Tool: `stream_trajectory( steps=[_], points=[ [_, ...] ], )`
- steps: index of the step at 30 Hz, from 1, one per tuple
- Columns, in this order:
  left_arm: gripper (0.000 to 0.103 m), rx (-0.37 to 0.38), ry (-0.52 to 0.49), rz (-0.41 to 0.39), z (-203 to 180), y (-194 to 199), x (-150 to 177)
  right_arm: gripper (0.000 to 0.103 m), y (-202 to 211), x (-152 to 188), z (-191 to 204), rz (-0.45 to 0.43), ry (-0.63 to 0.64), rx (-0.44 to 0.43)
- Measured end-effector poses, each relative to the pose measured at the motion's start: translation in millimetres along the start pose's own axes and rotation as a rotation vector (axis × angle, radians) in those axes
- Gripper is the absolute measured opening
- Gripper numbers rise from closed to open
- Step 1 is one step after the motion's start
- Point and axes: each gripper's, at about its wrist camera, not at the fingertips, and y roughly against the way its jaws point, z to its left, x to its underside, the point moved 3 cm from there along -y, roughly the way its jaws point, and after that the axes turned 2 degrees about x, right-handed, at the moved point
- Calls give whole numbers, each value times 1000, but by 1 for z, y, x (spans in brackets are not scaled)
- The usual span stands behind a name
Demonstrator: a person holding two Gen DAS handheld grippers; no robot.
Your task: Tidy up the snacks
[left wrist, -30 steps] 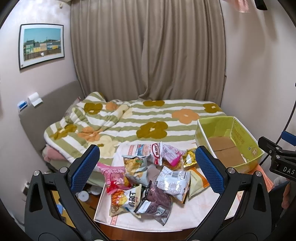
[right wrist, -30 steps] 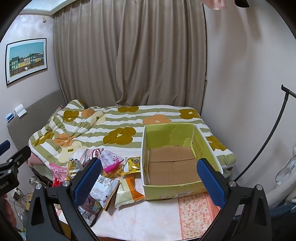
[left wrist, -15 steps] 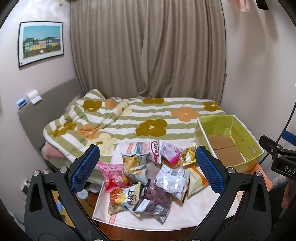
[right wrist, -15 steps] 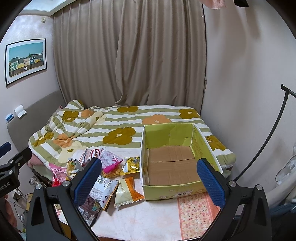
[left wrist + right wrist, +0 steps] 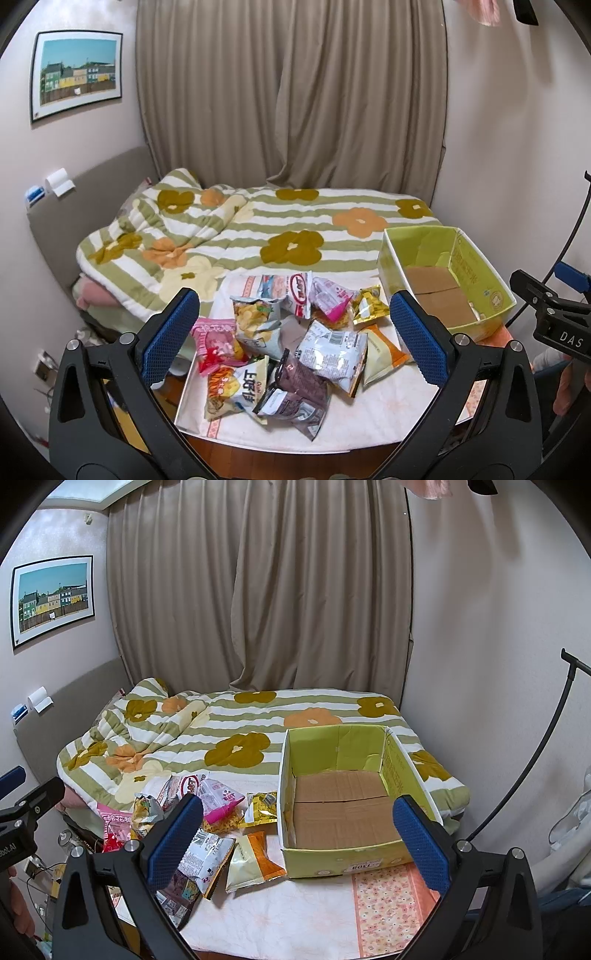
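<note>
Several snack bags lie in a heap (image 5: pixel 295 343) on a cloth-covered table (image 5: pixel 369 417): a dark brown bag (image 5: pixel 295 391), a white bag (image 5: pixel 332 350), a pink bag (image 5: pixel 216 339) and a yellow-orange bag (image 5: pixel 255 860). An empty green cardboard box (image 5: pixel 347 805) stands to their right; it also shows in the left wrist view (image 5: pixel 443 284). My left gripper (image 5: pixel 291 336) is open and empty, above the heap. My right gripper (image 5: pixel 299 838) is open and empty, held above the table in front of the box.
A bed with a green striped flower quilt (image 5: pixel 258 236) lies behind the table. Curtains (image 5: pixel 295 92) hang at the back. A thin black stand (image 5: pixel 535 757) leans at the right wall. The table's front edge (image 5: pixel 295 448) is close below.
The left gripper has dipped and drawn slightly closer to the heap. The right gripper has hardly moved. Both stay open.
</note>
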Motion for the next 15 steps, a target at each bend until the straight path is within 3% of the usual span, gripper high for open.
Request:
stream_trajectory(
  steps=[8, 15],
  points=[
    [103, -5, 0, 13, 4, 1, -1, 102, -3, 3, -4, 6, 0, -13],
    [103, -34, 35, 111, 27, -11, 11, 102, -21, 2, 6, 57, 76, -150]
  ],
)
